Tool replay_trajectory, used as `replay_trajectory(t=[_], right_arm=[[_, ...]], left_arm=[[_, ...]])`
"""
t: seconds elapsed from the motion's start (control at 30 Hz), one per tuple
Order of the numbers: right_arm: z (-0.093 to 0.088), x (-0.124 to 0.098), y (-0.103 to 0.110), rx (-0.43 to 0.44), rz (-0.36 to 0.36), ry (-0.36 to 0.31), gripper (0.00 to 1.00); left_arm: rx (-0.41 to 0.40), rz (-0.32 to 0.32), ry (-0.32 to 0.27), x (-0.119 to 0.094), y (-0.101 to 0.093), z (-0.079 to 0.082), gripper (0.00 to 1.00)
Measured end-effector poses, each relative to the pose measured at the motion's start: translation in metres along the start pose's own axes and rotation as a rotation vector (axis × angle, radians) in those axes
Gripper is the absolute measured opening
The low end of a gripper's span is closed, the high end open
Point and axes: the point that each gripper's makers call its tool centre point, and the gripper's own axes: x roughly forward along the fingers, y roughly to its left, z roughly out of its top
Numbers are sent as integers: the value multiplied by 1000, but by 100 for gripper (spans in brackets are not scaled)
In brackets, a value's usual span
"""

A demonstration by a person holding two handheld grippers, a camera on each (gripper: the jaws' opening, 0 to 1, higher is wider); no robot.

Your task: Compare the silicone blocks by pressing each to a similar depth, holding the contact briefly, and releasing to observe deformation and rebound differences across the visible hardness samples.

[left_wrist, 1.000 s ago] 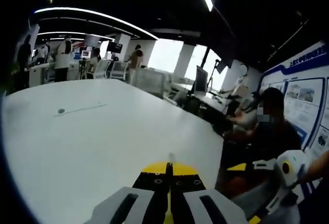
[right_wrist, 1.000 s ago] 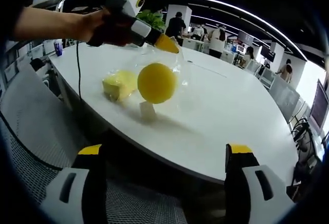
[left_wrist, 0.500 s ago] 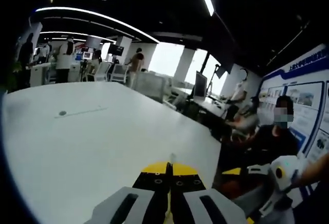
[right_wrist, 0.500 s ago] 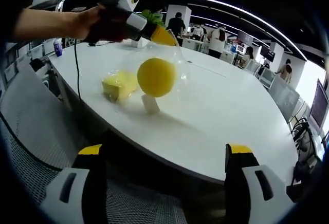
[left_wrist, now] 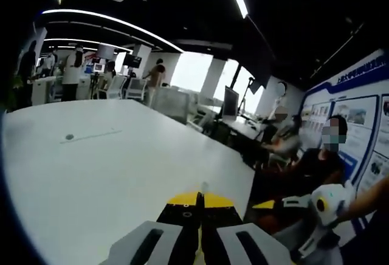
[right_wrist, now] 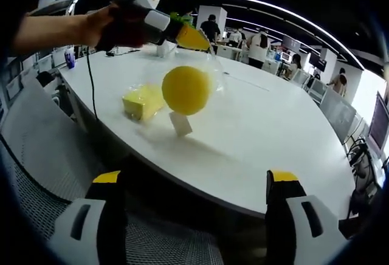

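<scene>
In the left gripper view, the left claw (left_wrist: 199,216) is sitting clenched, its yellow tips pressed together with a scrap of clear film poking up between them. Ahead of it the white surface (left_wrist: 109,155) is stretching away, a small dark dot (left_wrist: 68,137) lying far out on it. Off to the right of this claw, the right claw's body (left_wrist: 316,213) is coming into the picture beside a seated person (left_wrist: 313,168) and a wall poster (left_wrist: 364,131).

In the right gripper view, the right claw (right_wrist: 194,183) is standing released, its two jaws spread wide with nothing between them, hovering off the near edge of the surface (right_wrist: 273,137). Ahead and up to its left, the left claw is appearing held in a hand (right_wrist: 112,25), its yellow tip pinching the top of a clear plastic bag (right_wrist: 209,73). A round yellow block (right_wrist: 186,90) is hanging inside that bag, raised off the surface and casting a shadow below. A small white block (right_wrist: 180,123) is sitting tilted just under the round one; whether it is touching the surface or hanging in the bag, I cannot tell. Just to the left of these, a flat yellow block (right_wrist: 143,101) is lying on the surface. A black cable (right_wrist: 91,89) is trailing down from the hand over the surface edge. Beyond the surface, people (right_wrist: 261,40) are standing among desks.
</scene>
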Motion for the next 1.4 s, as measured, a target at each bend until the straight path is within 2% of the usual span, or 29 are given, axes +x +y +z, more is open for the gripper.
replay_trajectory(t=[0.1, 0.17, 0.23, 0.37, 0.47, 0.5, 0.57, 0.67, 0.8, 0.83, 0.87, 0.9, 0.97, 1.1, 1.17, 1.2, 1.23, 1.4], right_arm=[[0, -2, -6, 8, -32, 7, 88], [4, -4, -11, 42, -43, -5, 82], [10, -7, -19, 67, -50, -24, 82], [36, -13, -32, 92, -43, -88, 81], [55, -17, -32, 111, -9, -141, 80], [61, -18, -32, 106, 1, -154, 80], [69, -18, -29, 137, 21, -178, 79], [83, -21, -19, 242, 94, -239, 80], [94, -23, -8, 284, 175, -290, 79], [101, -25, -5, 295, 197, -331, 78], [103, -26, -6, 304, 199, -341, 77], [108, -28, -3, 320, 231, -365, 77], [114, -31, -2, 347, 258, -388, 74], [130, -41, 10, 405, 393, -465, 73], [143, -52, 17, 410, 469, -534, 74], [147, -55, 19, 417, 489, -549, 72], [153, -59, 21, 416, 508, -569, 68], [163, -71, 35, 352, 577, -592, 51]], left_arm=[[-6, -7, -16, -4, -6, 6, 0], [2, -15, -16, -8, -10, 9, 0], [4, -21, -18, -12, -11, 11, 0], [9, -43, -33, -23, -21, 20, 0], [21, -69, -39, -31, -33, 27, 0], [-7, -90, -43, -33, -38, 29, 0], [-11, -97, -58, -38, -44, 33, 0], [-11, -116, -70, -45, -54, 37, 0], [-39, -150, -94, -51, -66, 41, 0], [-79, -183, -95, -53, -74, 44, 0], [-75, -176, -109, -56, -75, 47, 0], [-88, -195, -114, -58, -80, 49, 0], [-77, -217, -123, -63, -91, 53, 0], [-48, -258, -127, -71, -113, 59, 0], [-42, -287, -130, -77, -124, 62, 0], [-37, -291, -136, -79, -127, 64, 0], [-46, -323, -130, -82, -134, 65, 0], [-53, -331, -150, -87, -139, 70, 0]])
